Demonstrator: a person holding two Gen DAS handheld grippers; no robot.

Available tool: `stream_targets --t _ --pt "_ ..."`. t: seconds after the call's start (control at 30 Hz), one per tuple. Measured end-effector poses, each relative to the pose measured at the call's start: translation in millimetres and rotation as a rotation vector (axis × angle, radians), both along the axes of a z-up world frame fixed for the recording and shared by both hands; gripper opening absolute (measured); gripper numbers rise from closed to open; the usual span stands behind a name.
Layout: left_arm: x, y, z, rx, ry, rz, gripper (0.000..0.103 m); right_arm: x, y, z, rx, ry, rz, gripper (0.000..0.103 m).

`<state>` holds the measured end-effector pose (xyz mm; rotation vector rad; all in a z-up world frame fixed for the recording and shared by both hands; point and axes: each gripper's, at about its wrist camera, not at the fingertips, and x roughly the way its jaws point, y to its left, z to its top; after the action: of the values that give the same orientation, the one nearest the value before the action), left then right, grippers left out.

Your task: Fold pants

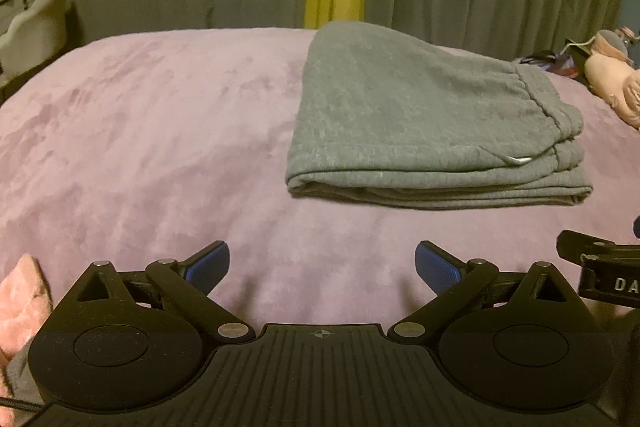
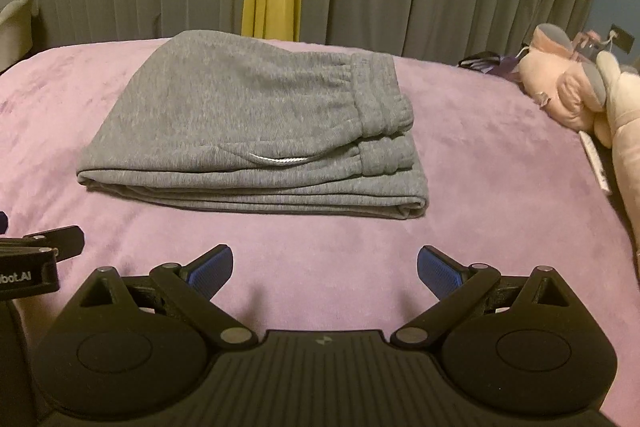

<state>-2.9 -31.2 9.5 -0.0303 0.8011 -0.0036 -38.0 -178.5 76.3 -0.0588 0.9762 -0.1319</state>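
Pants lie folded into a compact stack on the purple bed, waistband beside the plush toys. Folding looks finished. Left tongs and right tongs hover short of the pants, both spread wide and empty.

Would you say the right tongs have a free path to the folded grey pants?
Probably yes: the right tongs are open, and only bare purple blanket lies between them and the pants.
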Motion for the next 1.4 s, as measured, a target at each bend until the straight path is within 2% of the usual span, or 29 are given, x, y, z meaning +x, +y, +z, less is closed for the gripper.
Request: stream_targets --t 0.33,0.53,0.87,1.4 --pt "14 -3 -14 0.024 -0.028 0.032 0.102 14 -5 -9 0.061 -0.018 -0.055 0.099" --pt "19 -3 -15 0.037 -0.086 0.030 0.102 20 -2 -14 0.059 -0.056 -0.045 0.099" --pt "30 -6 -23 0.032 -0.034 -0.033 0.102 26 7 -21 0.018 -0.057 -0.017 0.099" --pt "29 -6 -22 0.031 -0.031 -0.035 0.102 23 7 -22 0.017 -0.044 -0.035 0.099"
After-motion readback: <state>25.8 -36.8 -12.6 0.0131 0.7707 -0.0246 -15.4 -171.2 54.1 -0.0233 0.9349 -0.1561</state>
